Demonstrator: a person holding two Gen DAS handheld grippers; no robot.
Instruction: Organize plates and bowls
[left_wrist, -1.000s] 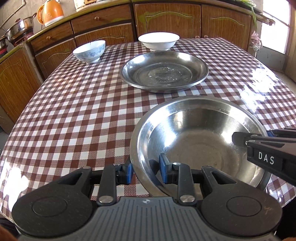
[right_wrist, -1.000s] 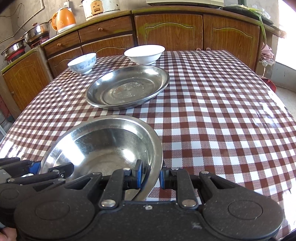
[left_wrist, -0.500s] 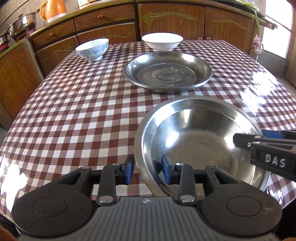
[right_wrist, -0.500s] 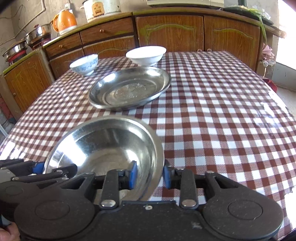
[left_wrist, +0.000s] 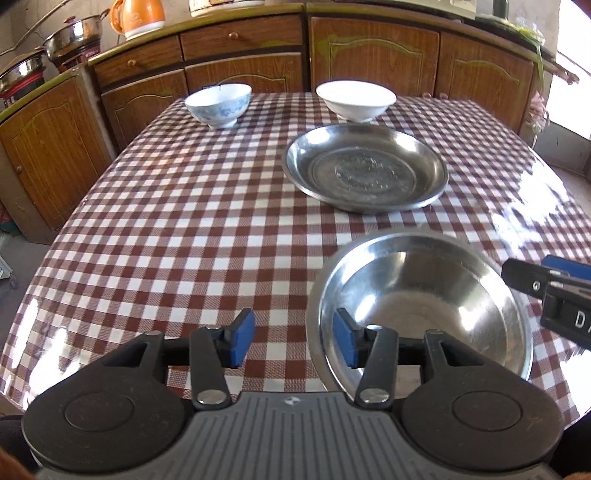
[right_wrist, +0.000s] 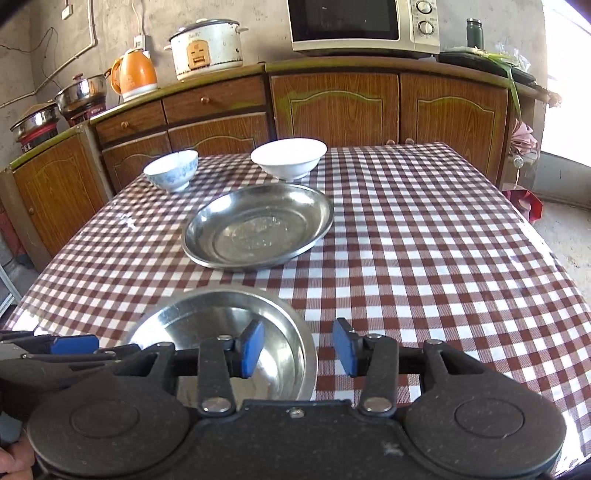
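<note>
A shiny steel bowl (left_wrist: 421, 306) (right_wrist: 221, 332) rests on the checked tablecloth near the front edge. My left gripper (left_wrist: 293, 341) straddles its left rim; the jaws are opening and the blue pads stand clear of the metal. My right gripper (right_wrist: 299, 347) straddles the right rim the same way, jaws opening, pads off the rim. Further back lie a wide steel plate (left_wrist: 365, 170) (right_wrist: 258, 225), a white bowl (left_wrist: 356, 99) (right_wrist: 288, 157) and a blue-patterned bowl (left_wrist: 218, 103) (right_wrist: 171, 170).
Wooden cabinets (right_wrist: 332, 107) run behind the table (right_wrist: 443, 258). On the counter stand an orange kettle (right_wrist: 135, 75), a rice cooker (right_wrist: 205, 50), a microwave (right_wrist: 362, 24) and steel pots (right_wrist: 79, 96). The table's right edge drops to the floor (right_wrist: 565, 236).
Both grippers were shut on the steel bowl's rim; now their jaws have spread off it and both have lifted a little. The bowl stays on the table.
</note>
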